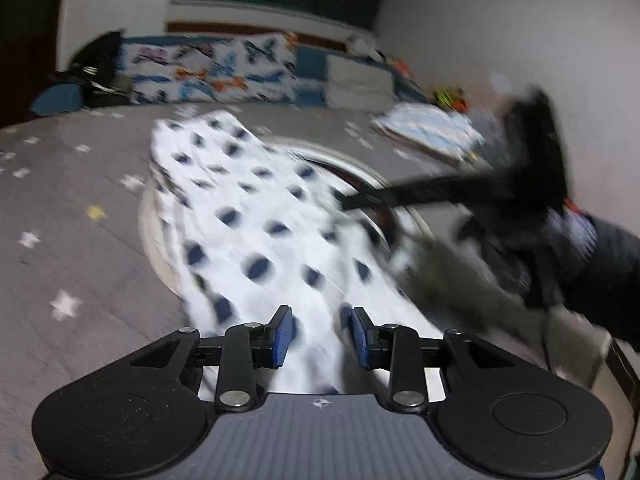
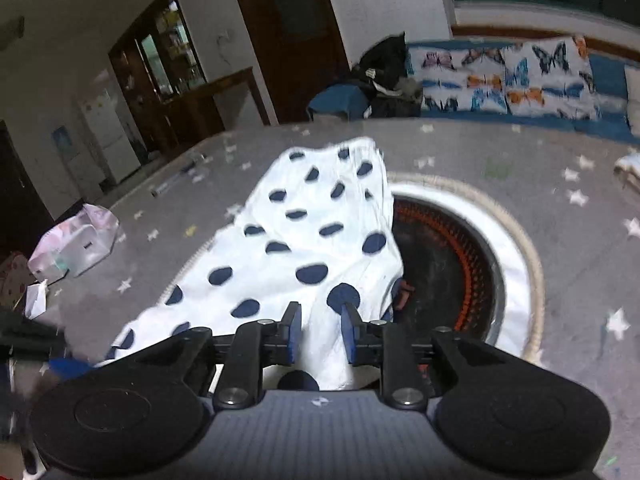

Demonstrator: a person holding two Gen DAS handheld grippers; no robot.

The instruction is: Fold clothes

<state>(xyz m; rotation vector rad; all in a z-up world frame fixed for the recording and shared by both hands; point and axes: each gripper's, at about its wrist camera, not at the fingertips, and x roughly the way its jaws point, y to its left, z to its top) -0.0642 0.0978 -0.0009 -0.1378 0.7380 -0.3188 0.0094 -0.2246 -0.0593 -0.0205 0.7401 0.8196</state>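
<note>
Fingers (image 1: 283, 330) of left gripper (image 1: 320, 332) and fingers (image 2: 295, 328) of right gripper (image 2: 320, 330) each standing partly apart, pinching a fold of spotted white cloth (image 2: 296, 240). Cloth trailing forward across grey star-patterned bench (image 2: 580, 240), lying partly over round heater (image 2: 452, 264). Butterfly cushions (image 2: 508, 80) lining the far edge.

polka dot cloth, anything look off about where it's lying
Yes. The polka dot cloth is draped partly over a round heater set into the star-patterned cover; its orange ring may be glowing. Fabric over a heater looks risky. Both grippers have cloth between their fingers.
</note>
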